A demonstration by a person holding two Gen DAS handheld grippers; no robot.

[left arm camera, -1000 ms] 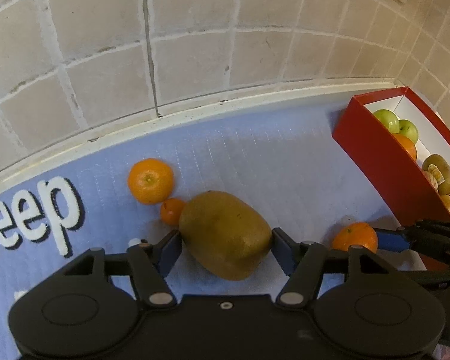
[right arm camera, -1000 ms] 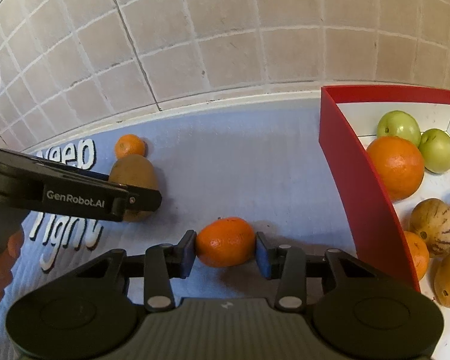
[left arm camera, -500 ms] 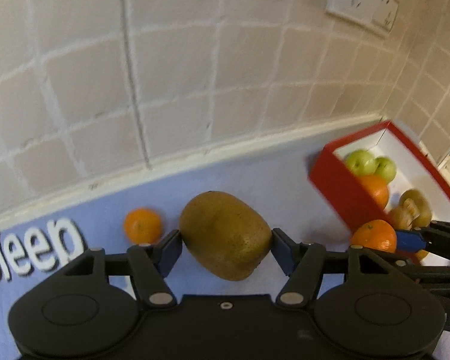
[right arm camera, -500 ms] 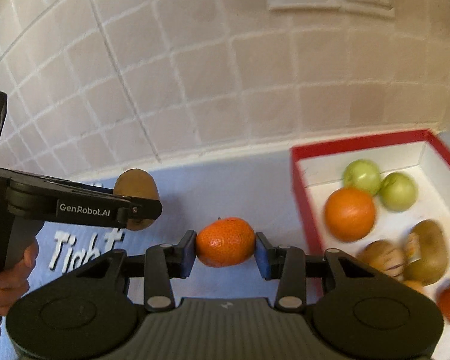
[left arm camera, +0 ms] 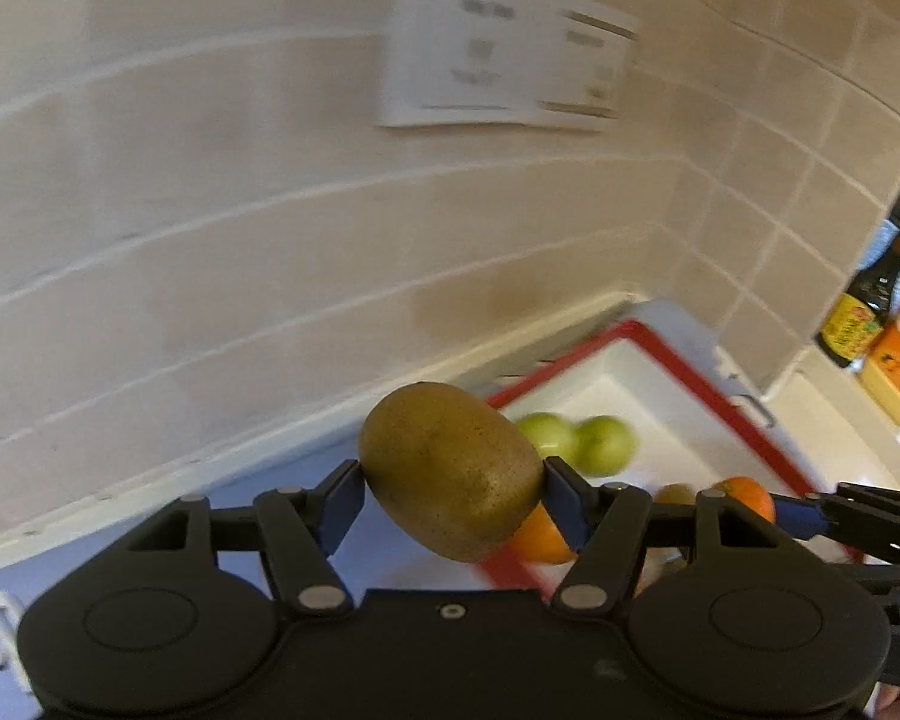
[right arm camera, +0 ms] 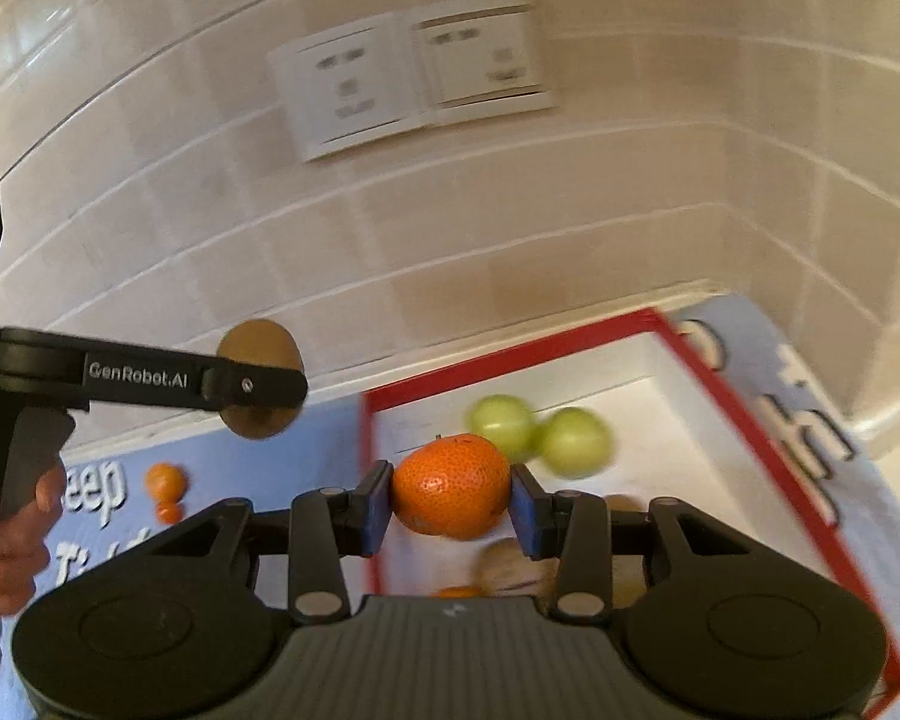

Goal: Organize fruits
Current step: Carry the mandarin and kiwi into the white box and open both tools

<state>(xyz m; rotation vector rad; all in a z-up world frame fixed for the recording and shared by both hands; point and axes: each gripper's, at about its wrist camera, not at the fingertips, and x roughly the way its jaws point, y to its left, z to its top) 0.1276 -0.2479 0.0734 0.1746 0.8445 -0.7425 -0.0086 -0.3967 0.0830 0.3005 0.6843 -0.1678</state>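
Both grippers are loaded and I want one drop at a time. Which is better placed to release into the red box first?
Probably the right gripper: its orange already hangs over the red box, while the left gripper holds its kiwi short of the near rim.

The wall sockets point(right arm camera: 414, 90) at twelve o'clock are blurred, their markings unreadable. The right tool point(right arm camera: 450, 501) hides fruit low in the red box point(right arm camera: 750, 420), and the frame cuts the box's five o'clock corner.
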